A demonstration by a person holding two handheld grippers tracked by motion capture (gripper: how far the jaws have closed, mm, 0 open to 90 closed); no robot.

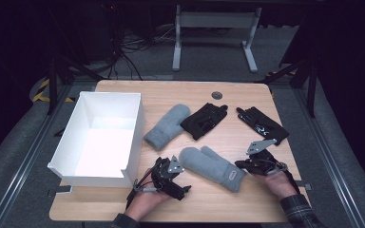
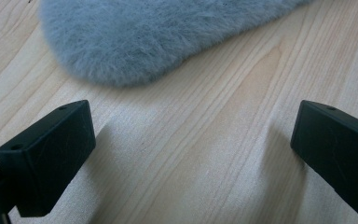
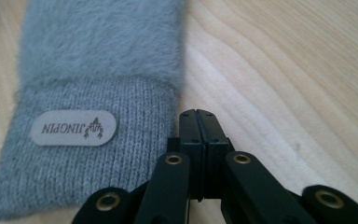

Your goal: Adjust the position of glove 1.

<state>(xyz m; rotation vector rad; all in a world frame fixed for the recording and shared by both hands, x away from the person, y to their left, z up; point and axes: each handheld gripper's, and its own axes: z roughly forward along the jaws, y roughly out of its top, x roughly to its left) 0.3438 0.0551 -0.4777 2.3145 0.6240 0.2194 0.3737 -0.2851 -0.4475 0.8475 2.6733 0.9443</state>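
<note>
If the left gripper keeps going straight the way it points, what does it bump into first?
Most likely the fluffy grey mitten. The left gripper is open over bare table, and the mitten's rounded end lies straight ahead, a little to the left. Nothing else sits between them.

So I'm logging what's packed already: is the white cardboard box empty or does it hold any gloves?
Empty. In the high view the white cardboard box shows a bare floor; all four gloves lie outside on the wooden table.
</note>
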